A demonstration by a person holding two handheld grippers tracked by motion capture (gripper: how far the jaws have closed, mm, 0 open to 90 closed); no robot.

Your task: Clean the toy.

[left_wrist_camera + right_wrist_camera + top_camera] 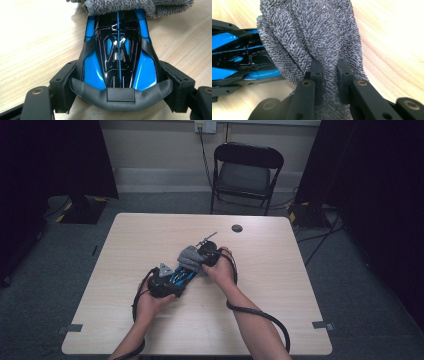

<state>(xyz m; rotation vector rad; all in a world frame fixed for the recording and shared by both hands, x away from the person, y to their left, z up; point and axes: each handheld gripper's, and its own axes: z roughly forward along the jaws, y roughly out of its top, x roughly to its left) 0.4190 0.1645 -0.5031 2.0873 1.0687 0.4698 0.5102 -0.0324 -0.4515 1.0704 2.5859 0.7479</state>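
A blue and black toy car (120,57) lies on the wooden table (150,240). My left gripper (121,87) is shut on it, the pads pressing both sides of its near end. A grey fluffy cloth (312,37) is pinched between the jaws of my right gripper (329,77) and drapes over the far end of the car (239,60). From above, the car (180,276) sits between both hands near the table's middle, with the cloth (190,257) just beyond it, the left gripper (170,281) at its near side and the right gripper (199,261) by the cloth.
A small dark round disc (236,228) lies near the far edge of the table. A black folding chair (245,172) stands beyond the table. Dark curtains hang on both sides, and cables run across the grey floor.
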